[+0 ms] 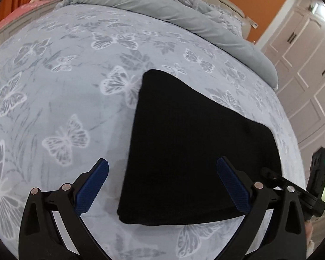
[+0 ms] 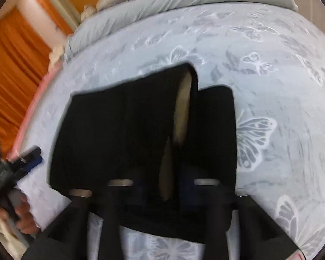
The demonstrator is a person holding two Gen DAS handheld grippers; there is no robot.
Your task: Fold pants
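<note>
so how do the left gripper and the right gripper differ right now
The left gripper is wide open, its blue-padded fingers spread on either side of the folded black pants, holding nothing. The right gripper is blurred and dark against the black cloth, so its jaw state cannot be told. Both point over the pants on the grey butterfly-print bedspread.

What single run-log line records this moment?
stage: mid-fold | pants: black, on bed | left gripper: open, empty | right gripper: blurred, against pants, grip unclear
</note>
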